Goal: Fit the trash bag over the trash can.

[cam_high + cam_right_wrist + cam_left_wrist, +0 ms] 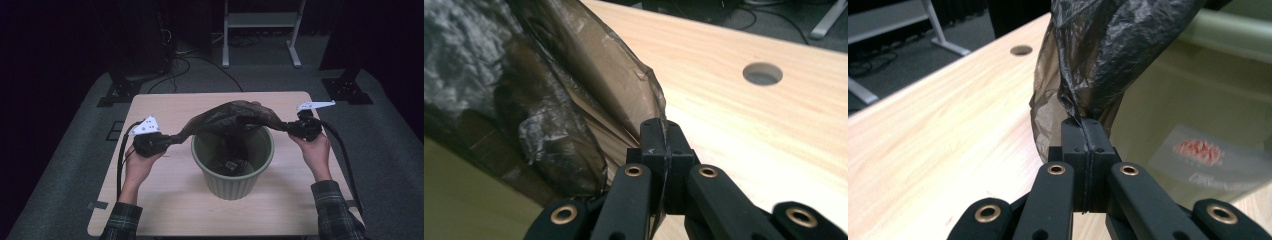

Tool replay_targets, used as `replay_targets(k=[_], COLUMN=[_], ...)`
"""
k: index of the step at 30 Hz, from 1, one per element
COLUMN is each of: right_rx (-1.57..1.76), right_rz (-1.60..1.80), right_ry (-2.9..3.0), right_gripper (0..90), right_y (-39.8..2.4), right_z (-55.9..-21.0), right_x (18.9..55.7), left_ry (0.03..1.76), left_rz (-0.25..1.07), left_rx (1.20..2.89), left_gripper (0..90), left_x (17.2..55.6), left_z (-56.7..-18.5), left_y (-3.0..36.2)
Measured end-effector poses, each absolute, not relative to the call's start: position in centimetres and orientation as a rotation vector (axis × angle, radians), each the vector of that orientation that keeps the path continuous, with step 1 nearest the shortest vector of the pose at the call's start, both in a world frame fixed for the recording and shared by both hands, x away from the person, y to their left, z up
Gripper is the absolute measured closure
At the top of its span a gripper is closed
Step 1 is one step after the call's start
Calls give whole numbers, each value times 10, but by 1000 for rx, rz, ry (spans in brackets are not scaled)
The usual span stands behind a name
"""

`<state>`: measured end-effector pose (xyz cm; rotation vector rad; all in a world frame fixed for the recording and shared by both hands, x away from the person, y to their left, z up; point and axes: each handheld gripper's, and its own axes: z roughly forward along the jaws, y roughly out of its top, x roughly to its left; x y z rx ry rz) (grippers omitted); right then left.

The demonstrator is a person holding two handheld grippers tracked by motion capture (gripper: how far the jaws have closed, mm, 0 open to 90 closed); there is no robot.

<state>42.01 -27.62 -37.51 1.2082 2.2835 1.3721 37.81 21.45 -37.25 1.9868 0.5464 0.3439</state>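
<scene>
Bag: dark plastic bin liner [227, 117] stretched between both grippers, draped above the green waste bin [233, 165] on the wooden table [165, 200].
Left gripper [1083, 131]: jaws clamped tight on one liner edge.
Right gripper [659, 132]: jaws pinched on the opposite edge.
Risk: thin film could tear or slip free if pulled apart harder; the mouth may miss the rim.

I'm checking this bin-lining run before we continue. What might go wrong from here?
Both grips are thin: the left gripper and right gripper pinch only an edge of the bag, so it may slip or tear. The bag is bunched above the bin, not opened, and may miss the rim. Pulling down could tip the bin.
</scene>
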Motion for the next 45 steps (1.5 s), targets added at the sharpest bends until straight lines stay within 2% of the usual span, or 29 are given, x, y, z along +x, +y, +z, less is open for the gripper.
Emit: replay_targets(k=[18,19,20,23,26,34,40,45], right_rx=[1296,1294,1285,1260,1221,1160,1032,964], right_rz=[1388,1390,1391,1434,1465,1627,1667,1696], right_ry=[2301,2300,2285,2230,2178,2057,2053,2025], right_gripper=[899,883,814,713,665,650,589,577], right_y=[-288,-289,-289,-294,-300,-323,-308,-299], right_z=[-408,-408,-407,-396,-378,-340,-308,-284], right_x=[408,408,407,404,400,384,378,376], left_ry=[584,580,572,558,550,546,542,531], left_rz=[262,266,265,276,285,299,302,309], left_rx=[2038,2028,2015,1985,1956,1934,1926,1917], left_gripper=[896,896,896,895,895,895,895,895], left_x=[373,372,372,370,368,366,366,365], left_z=[-397,-395,-394,-388,-382,-377,-375,-371], left_y=[220,221,221,223,226,230,230,230])
